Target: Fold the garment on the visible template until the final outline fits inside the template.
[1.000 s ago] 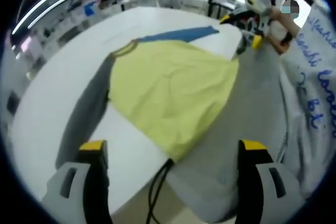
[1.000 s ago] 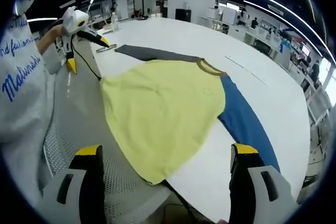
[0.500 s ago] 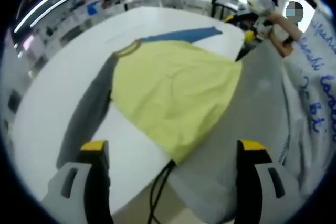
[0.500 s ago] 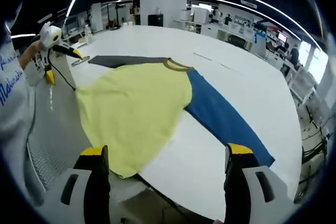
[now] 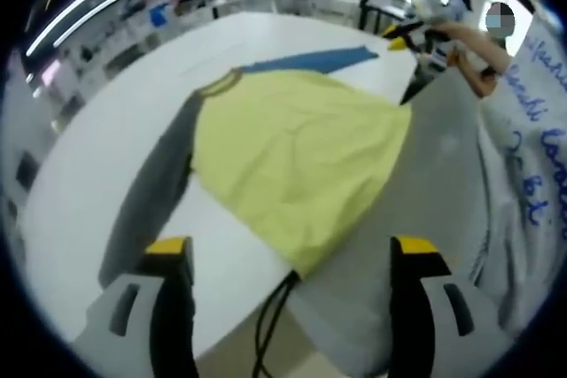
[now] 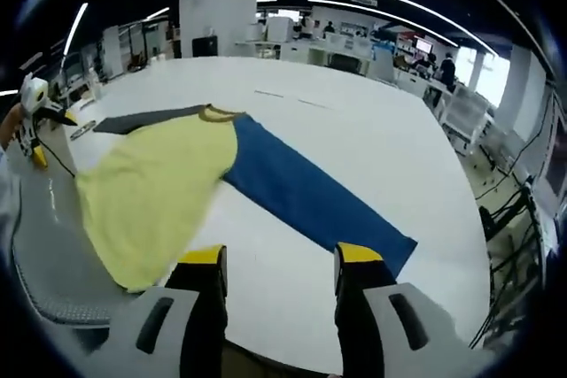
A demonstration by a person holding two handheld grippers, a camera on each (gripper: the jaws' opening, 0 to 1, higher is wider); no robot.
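In the left gripper view, the left gripper (image 5: 290, 267) rises from the 6 o'clock edge with its yellow-tipped jaws spread wide and nothing between them. Ahead of it a long-sleeved shirt (image 5: 297, 152) lies flat on a big white table (image 5: 97, 130). Its yellow body fills the centre, its grey sleeve (image 5: 155, 192) runs down toward 8 o'clock, and its blue sleeve (image 5: 310, 59) stretches toward 12 o'clock. The collar (image 5: 220, 82) sits at about 11 o'clock. The hem end of the shirt hangs past the table edge toward 5 o'clock, where a black cable (image 5: 270, 320) drops between the jaws. At 1 o'clock the right gripper (image 5: 415, 31) shows small, held by a hand (image 5: 461, 37); from here I cannot tell how its jaws stand. A person's grey sweatshirt (image 5: 523, 157) with blue lettering fills the 3 o'clock side.

In the right gripper view, the right gripper (image 6: 279, 258) rises from 6 o'clock, its jaws parted by a moderate gap and gripping nothing. The shirt (image 6: 151, 188) lies from 9 o'clock to the centre, the blue sleeve (image 6: 310, 196) reaching toward 4 o'clock, the grey sleeve (image 6: 142, 119) toward 10 o'clock. The left gripper (image 6: 35, 112) shows tiny at 9 o'clock. Desks and chairs stand far behind the table (image 6: 354, 130).
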